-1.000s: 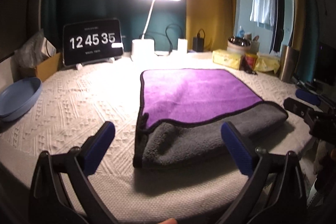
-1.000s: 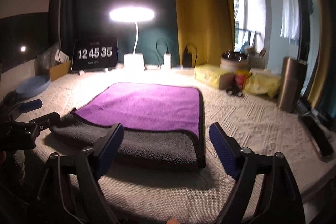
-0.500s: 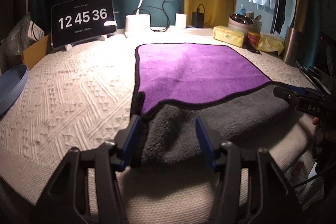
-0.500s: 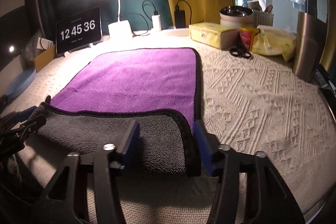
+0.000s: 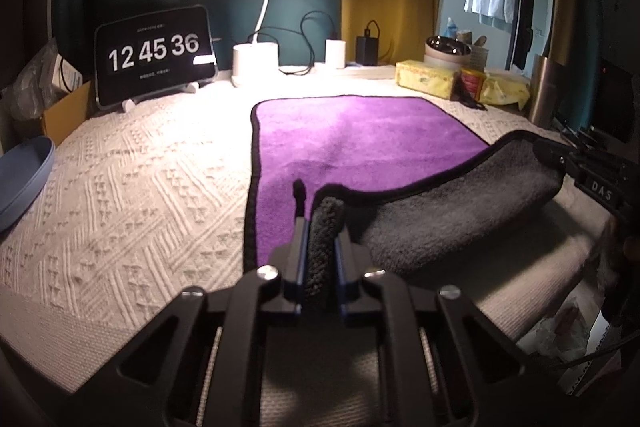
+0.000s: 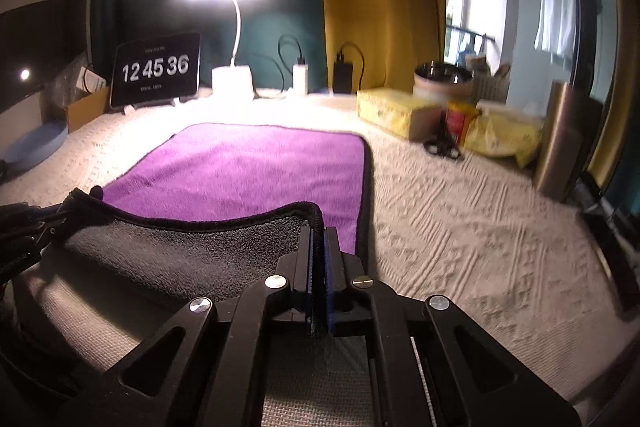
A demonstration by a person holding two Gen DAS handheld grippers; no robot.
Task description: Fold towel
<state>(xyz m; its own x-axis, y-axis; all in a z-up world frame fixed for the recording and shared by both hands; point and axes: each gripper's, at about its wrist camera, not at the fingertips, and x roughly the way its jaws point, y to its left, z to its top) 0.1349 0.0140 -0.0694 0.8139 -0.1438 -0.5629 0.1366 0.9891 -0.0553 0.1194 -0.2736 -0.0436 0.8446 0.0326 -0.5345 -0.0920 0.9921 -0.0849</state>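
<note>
A towel (image 5: 360,135), purple on one side and grey on the other with a black hem, lies on the white knitted cloth; it also shows in the right wrist view (image 6: 248,167). Its near edge is folded back, grey side up, and lifted off the table. My left gripper (image 5: 322,227) is shut on the towel's near left corner. My right gripper (image 6: 318,247) is shut on the near right corner. Each gripper shows at the side of the other's view, the right one (image 5: 588,171) and the left one (image 6: 24,235).
At the back stand a clock tablet (image 5: 154,55), a lit desk lamp (image 5: 256,65), chargers, a yellow box (image 5: 426,81), a bowl, a red tin and a metal tumbler (image 6: 560,143). A blue dish (image 5: 24,175) sits at the left. Scissors (image 6: 442,145) lie at the right.
Both grippers moved in to the towel's near corners, closed from wide open to shut on them, and lifted the grey edge.
</note>
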